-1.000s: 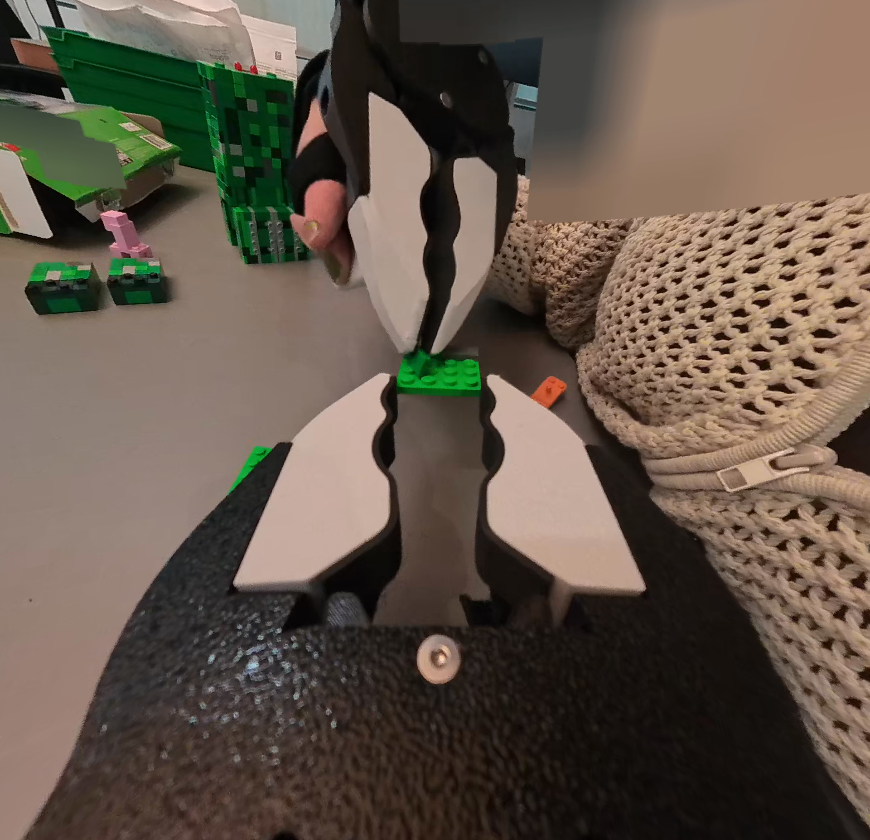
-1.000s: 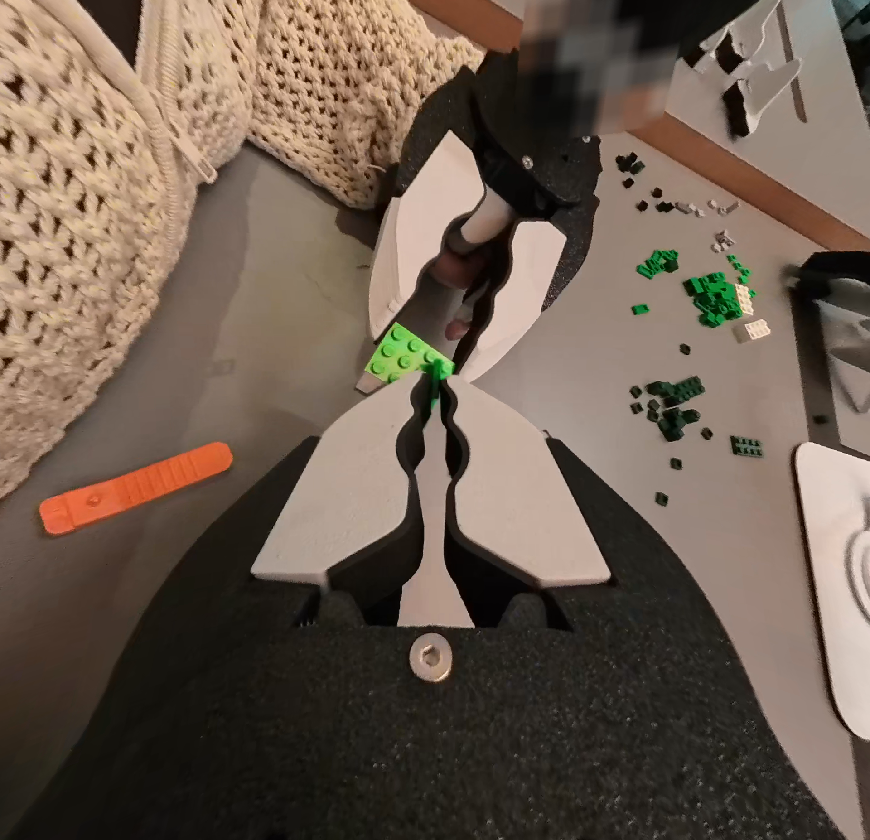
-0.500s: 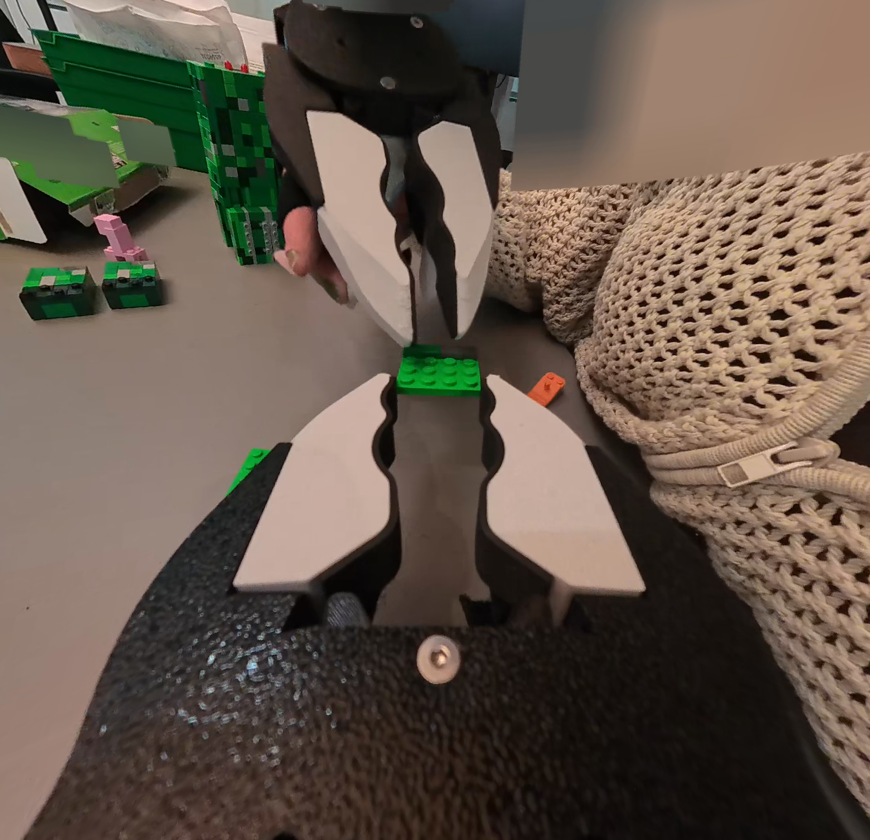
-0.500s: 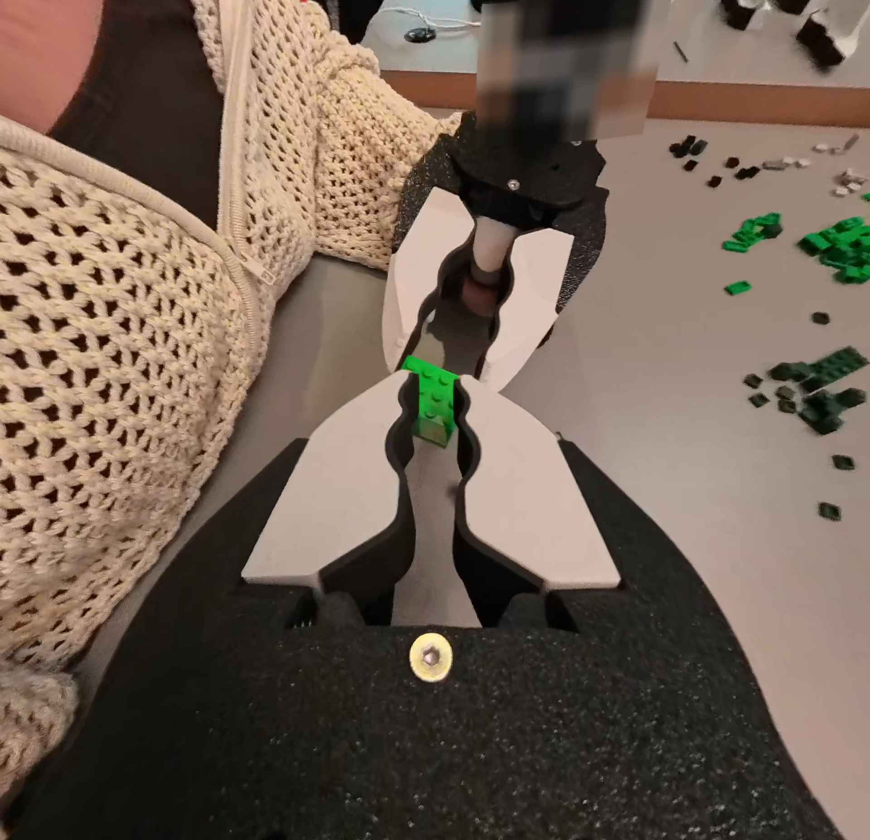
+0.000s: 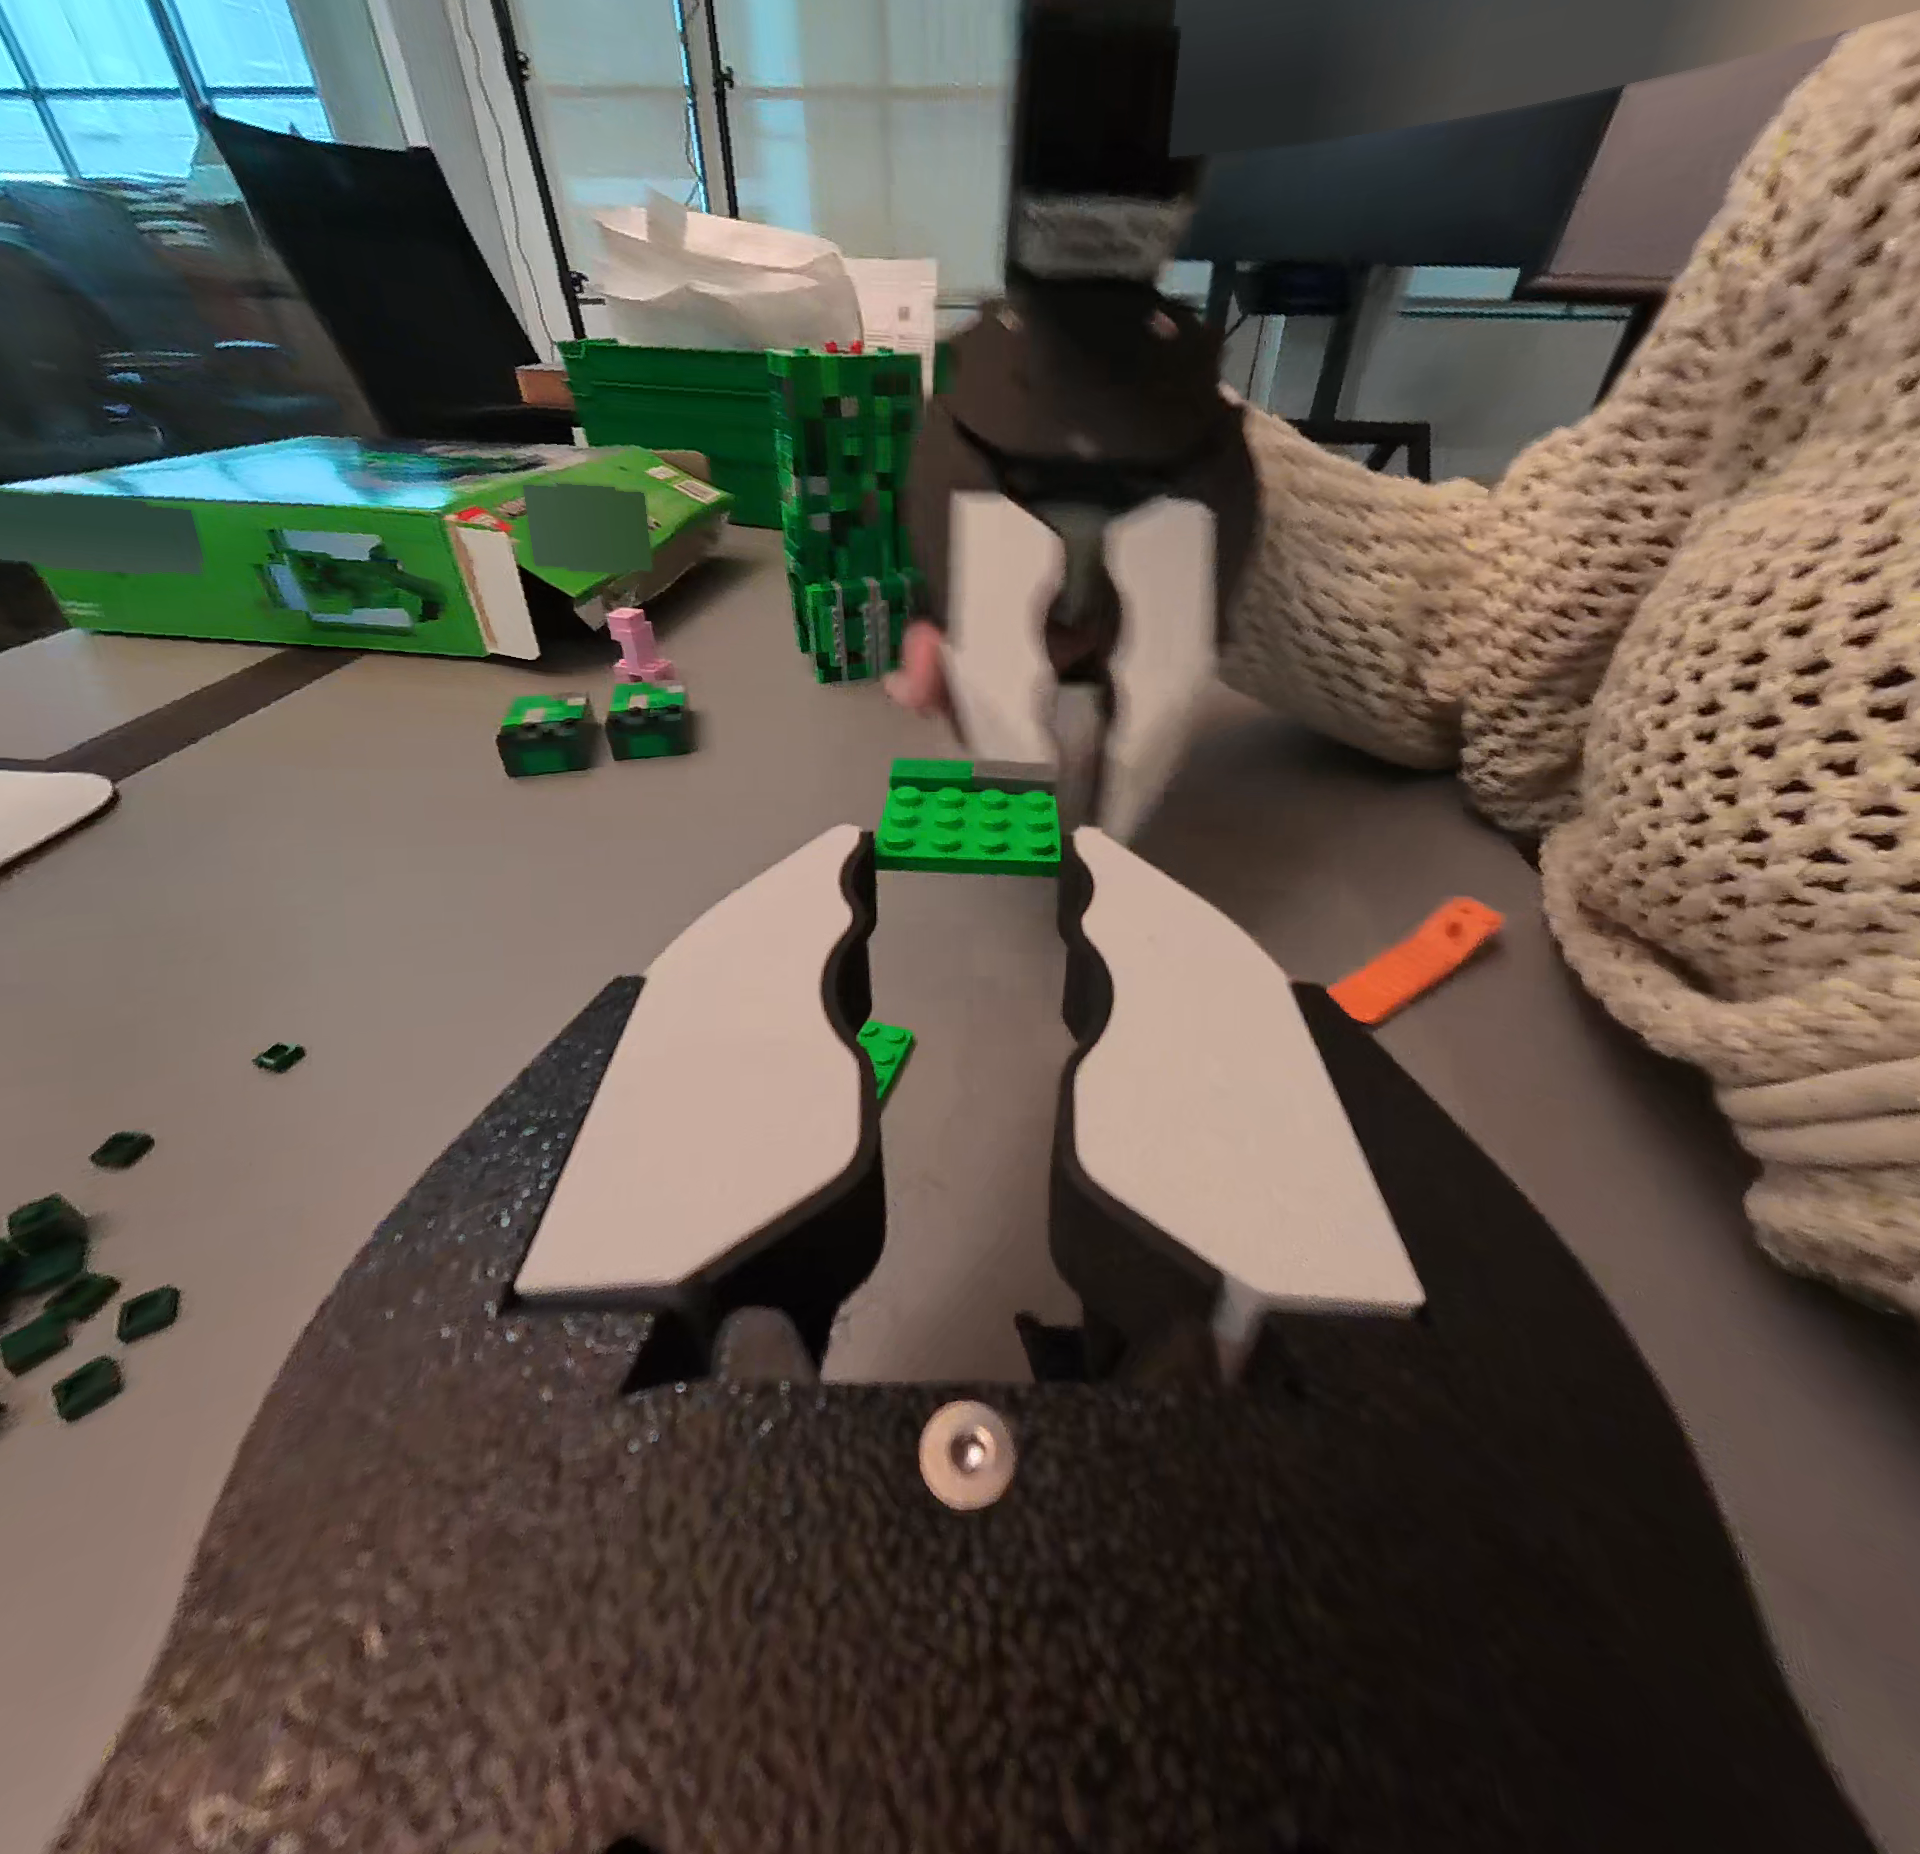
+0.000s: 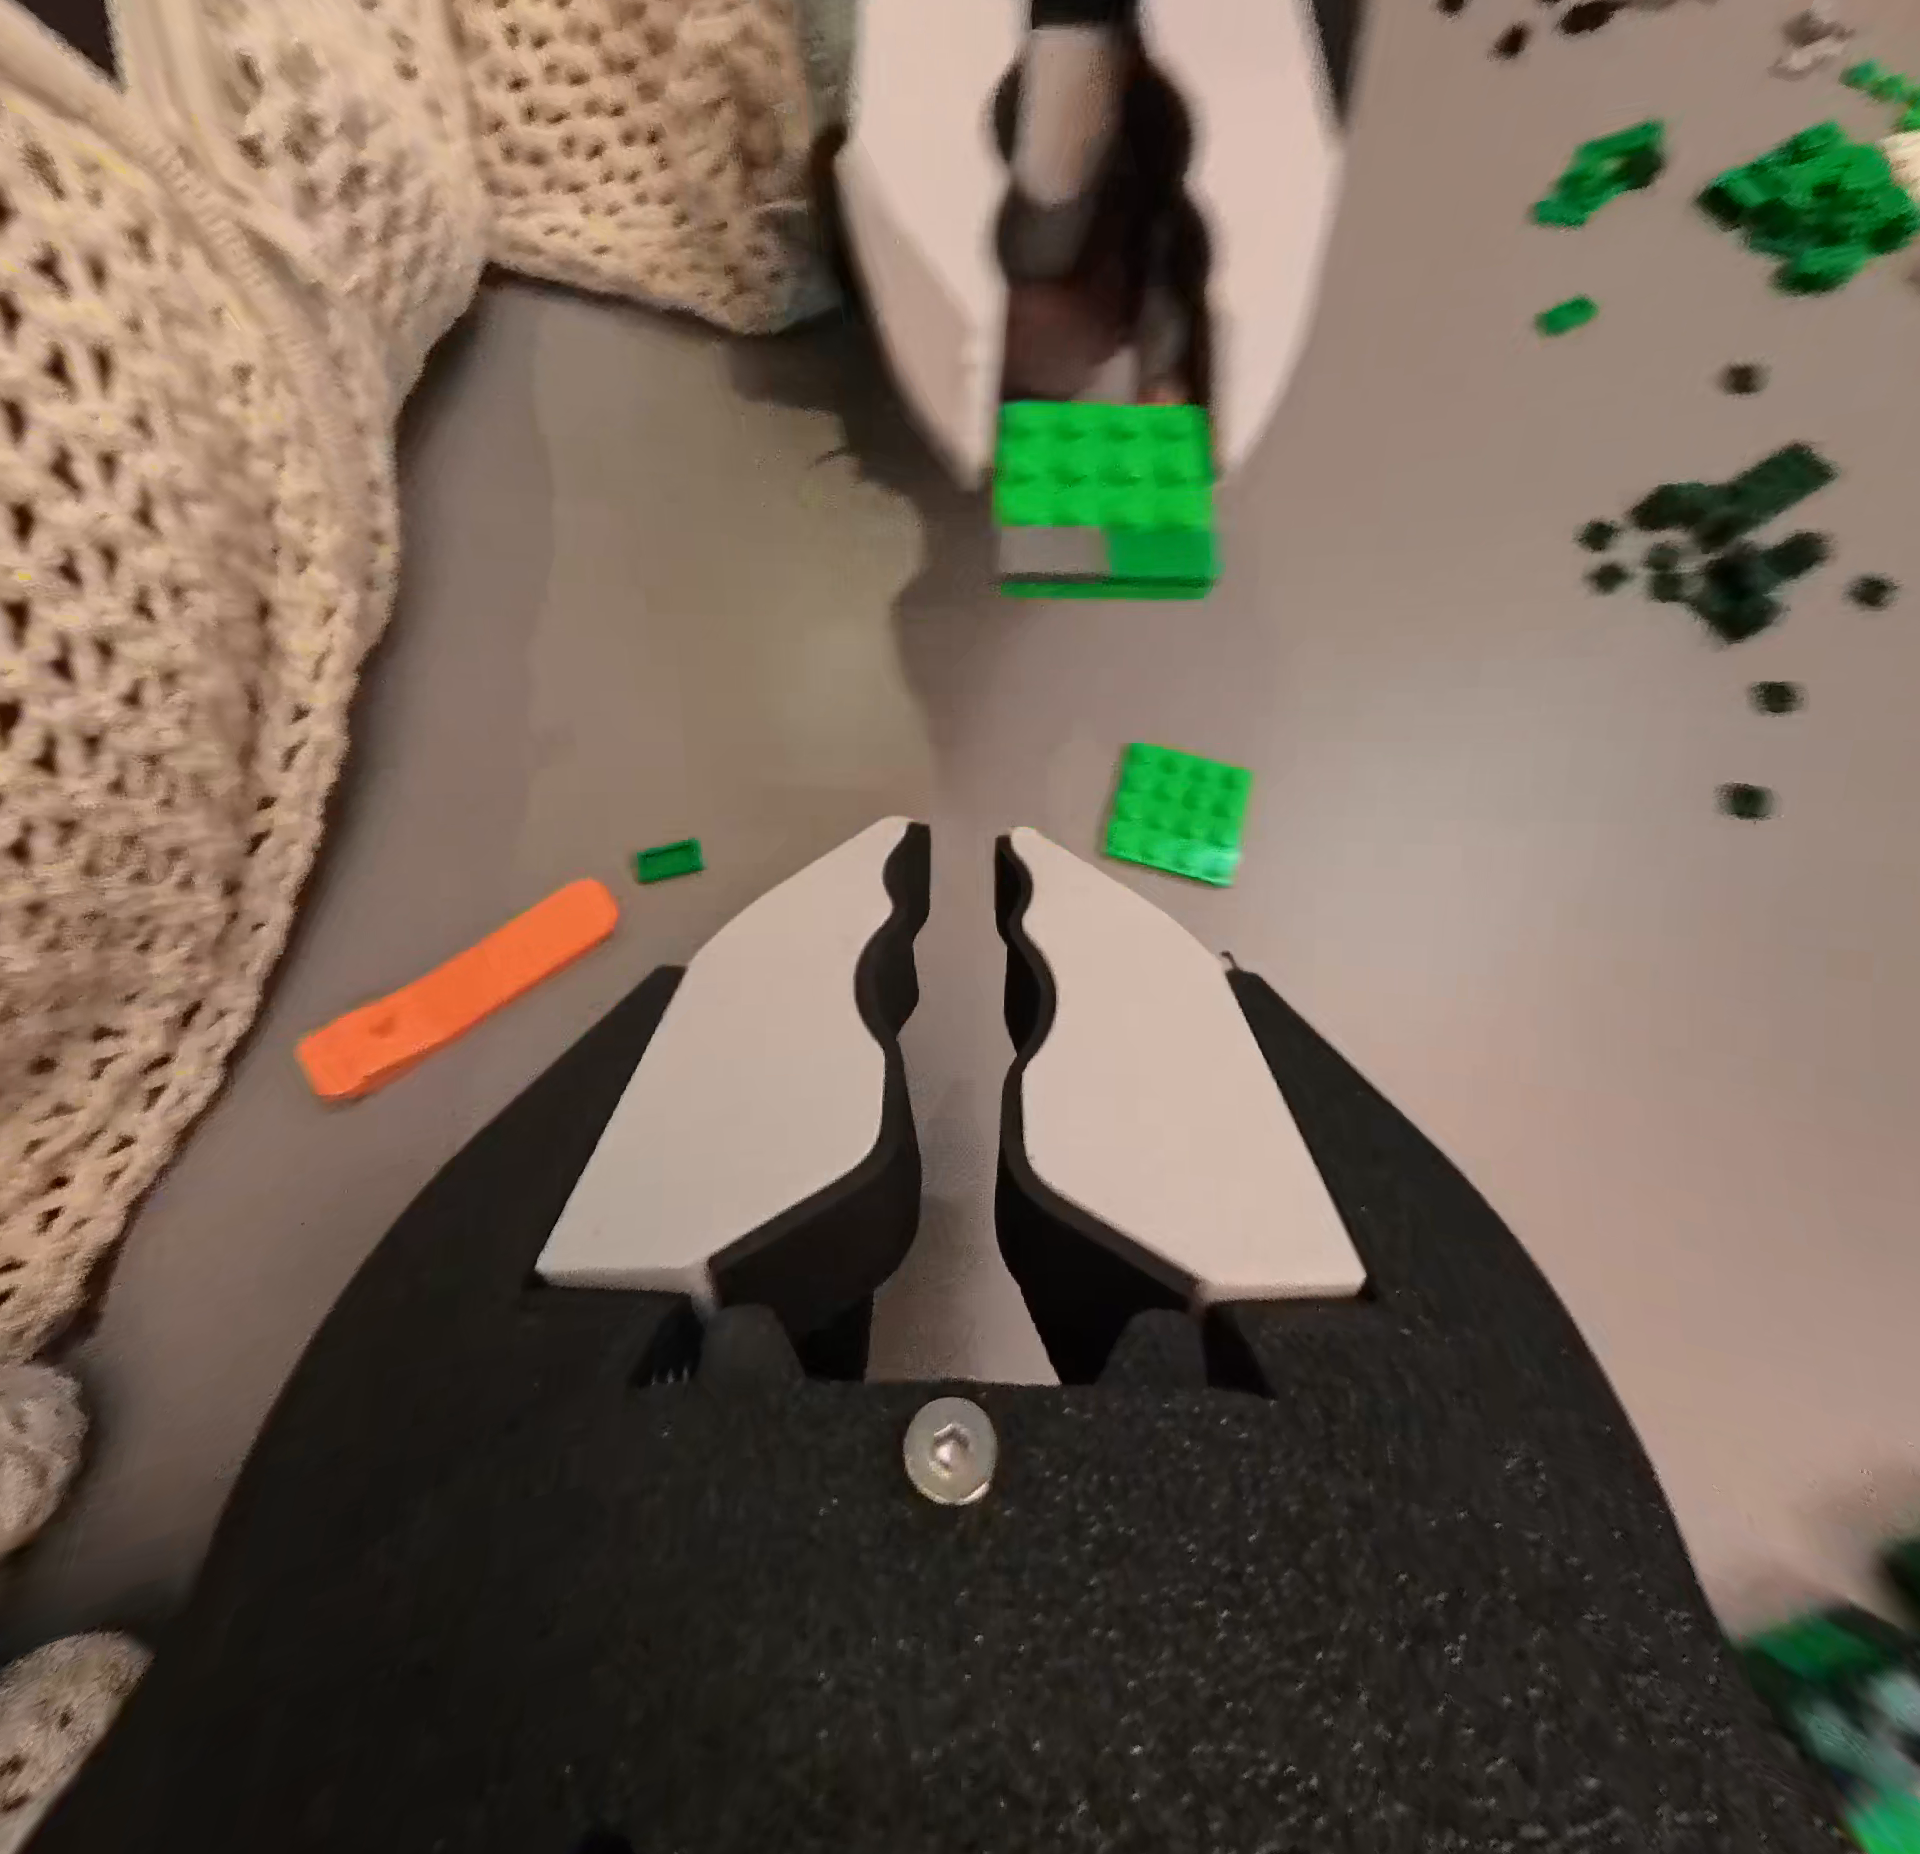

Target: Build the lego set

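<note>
1. Grey tabletop (image 5: 364,921) in an office-type room: windows at the back, an open green box (image 5: 312,547) lying on its side, and a tall finished green pixel figure (image 5: 847,516) standing behind your work spot.
2. Your left tool (image 5: 966,848) is clamped on the bright green plate assembly (image 5: 968,828), tips on its two sides, plate studs-up & held about level. Whether it rests on the tabletop or sits just above it can't be told.
3. At the plate's far edge, a darker green piece (image 6: 1164,557) and a grey piece (image 6: 1049,555) lie side by side on top of it. They look seated, but blur makes that a judgement only.
4. Your right tool (image 6: 961,843) is empty, fingers a narrow gap apart, near the plate in the left wrist view.
5. Done so far, by the look of it: tall figure, two small dark-green blocks (image 5: 597,729) w/ a pink figure (image 5: 636,646) behind them, plus this plate's first pieces.
6. Left: most of the plate's studs are bare. Loose stock remains: a square green plate (image 6: 1179,812), a small green tile (image 6: 670,861) beside the orange separator (image 6: 457,989), dark green bits (image 6: 1725,547), and a brighter green pile (image 6: 1808,194) further off.
7. Probable next: right tool fetches another piece while left keeps the plate steady.
</note>
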Demonstrator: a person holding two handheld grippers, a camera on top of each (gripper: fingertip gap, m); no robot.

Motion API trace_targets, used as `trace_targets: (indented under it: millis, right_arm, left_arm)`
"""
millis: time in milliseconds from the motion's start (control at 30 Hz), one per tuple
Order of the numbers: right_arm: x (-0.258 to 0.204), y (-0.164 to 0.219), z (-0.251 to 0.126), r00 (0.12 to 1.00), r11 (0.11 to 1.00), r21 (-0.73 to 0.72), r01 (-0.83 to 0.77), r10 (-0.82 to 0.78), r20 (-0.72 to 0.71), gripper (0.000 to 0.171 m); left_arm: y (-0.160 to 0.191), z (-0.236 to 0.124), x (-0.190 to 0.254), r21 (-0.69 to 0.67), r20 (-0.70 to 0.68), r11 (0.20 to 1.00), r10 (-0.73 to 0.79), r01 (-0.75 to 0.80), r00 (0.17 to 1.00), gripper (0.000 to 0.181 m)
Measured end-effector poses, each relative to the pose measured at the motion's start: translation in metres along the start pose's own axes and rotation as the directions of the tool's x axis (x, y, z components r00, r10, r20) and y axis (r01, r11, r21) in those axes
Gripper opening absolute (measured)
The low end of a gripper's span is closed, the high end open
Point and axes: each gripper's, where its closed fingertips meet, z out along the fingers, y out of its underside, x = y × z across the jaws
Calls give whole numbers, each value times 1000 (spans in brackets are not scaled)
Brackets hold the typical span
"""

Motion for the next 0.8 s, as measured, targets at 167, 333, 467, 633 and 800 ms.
trace_targets:
  millis: [167, 333, 467, 633, 800]
  right_arm:
    - [-49, 27, 24, 994, 991, -125, 44, -30, 110, 10]
    - [-66, 29, 36, 991, 990, -103, 101, -91, 99, 12]
    - [-67, 32, 41, 992, 988, -126, 87, -75, 99, 17]
    - [-70, 32, 48, 990, 988, -133, 83, -66, 128, 17]
    - [-69, 29, 52, 988, 985, -130, 114, -98, 123, 13]
  left_arm:
    - [0, 0, 0, 7, 9, 1000, -11, 11, 1000, 34]
    - [3, 1, 4, -7, 5, 1000, 4, -4, 1000, 34]
    - [4, 0, 5, -10, 4, 1000, 8, -8, 1000, 34]
    - [5, 0, 6, -15, 1, 1000, 15, -15, 1000, 34]
    - [6, -1, 7, -18, 1, 1000, 18, -18, 1000, 34]
